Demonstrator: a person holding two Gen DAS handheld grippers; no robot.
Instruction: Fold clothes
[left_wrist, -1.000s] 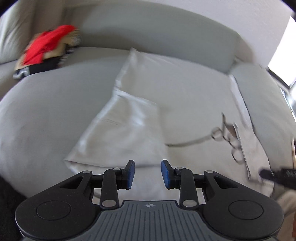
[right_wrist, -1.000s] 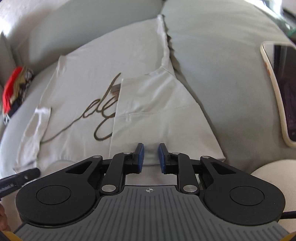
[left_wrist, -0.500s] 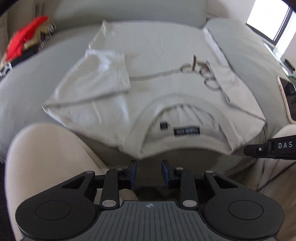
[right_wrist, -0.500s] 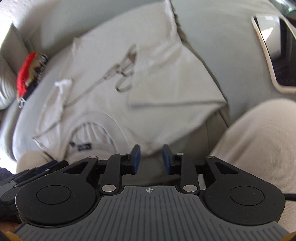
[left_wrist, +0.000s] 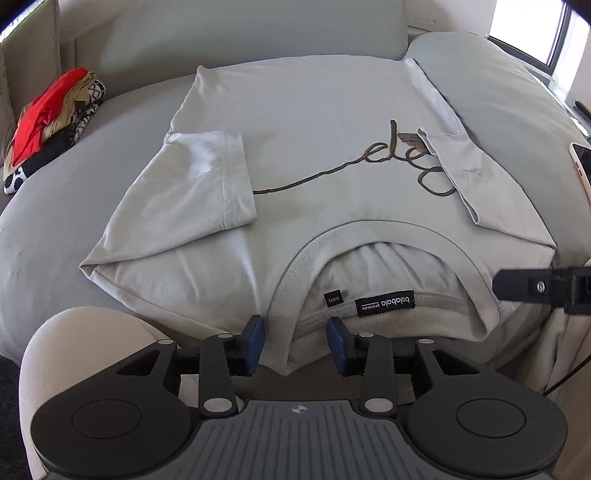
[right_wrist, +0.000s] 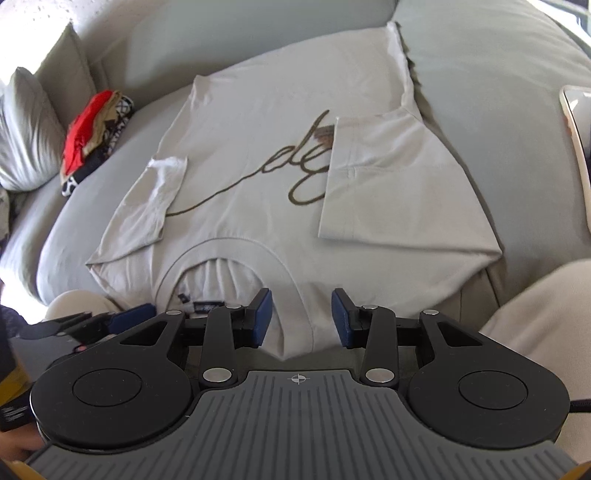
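Observation:
A pale grey T-shirt (left_wrist: 314, 122) (right_wrist: 266, 122) with brown script lettering lies flat on the grey sofa seat, collar toward me, both sleeves folded inward. My left gripper (left_wrist: 295, 341) is open, its blue pads either side of the collar's left part and the near shoulder edge. My right gripper (right_wrist: 301, 317) is open too, with the near shoulder edge to the right of the collar between its pads. In the left wrist view the right gripper's black tip (left_wrist: 532, 288) shows at the right edge.
A pile of red, tan and black-and-white clothes (left_wrist: 48, 122) (right_wrist: 92, 129) sits at the sofa's back left. A phone (left_wrist: 581, 162) (right_wrist: 578, 147) lies on the right cushion. The person's beige-clad knees (left_wrist: 85, 347) (right_wrist: 539, 314) flank the near edge. A cushion (right_wrist: 26, 136) leans far left.
Both grippers have pulled back from the folded sleeves to the collar end, near the person's knees. Both jaws have opened wider around the near shoulder edge.

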